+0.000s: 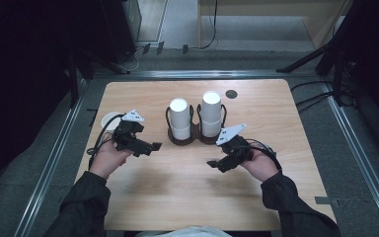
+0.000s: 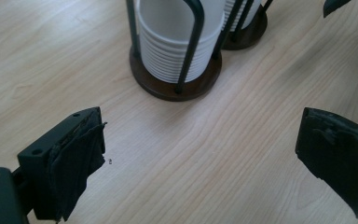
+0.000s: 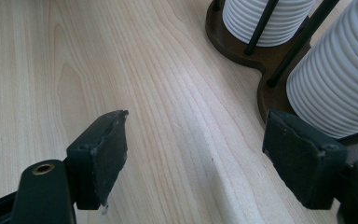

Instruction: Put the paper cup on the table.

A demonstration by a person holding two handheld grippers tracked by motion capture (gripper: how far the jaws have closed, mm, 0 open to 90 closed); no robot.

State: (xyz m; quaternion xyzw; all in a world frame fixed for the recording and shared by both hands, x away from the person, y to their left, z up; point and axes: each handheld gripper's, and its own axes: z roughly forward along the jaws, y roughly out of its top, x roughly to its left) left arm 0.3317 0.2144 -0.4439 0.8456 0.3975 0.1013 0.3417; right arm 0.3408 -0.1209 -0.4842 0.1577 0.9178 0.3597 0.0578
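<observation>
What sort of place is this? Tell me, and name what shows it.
Probably a lab or recording room, not a home: a lone wooden table on grey floor between metal floor rails, dark equipment stands behind, and two cup stacks in a holder laid out for handling.

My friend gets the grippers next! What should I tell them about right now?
Left gripper: open, holding nothing, above the light wooden table, left of the cups.
Right gripper: open, holding nothing, in front of the cups.
Two stacks of white ribbed paper cups stand upside down in the dark double wire holder at the table's middle. A single white cup sits near the left edge.
Done: no cup gripped yet.
Left: probably pulling cups from the holder.
</observation>
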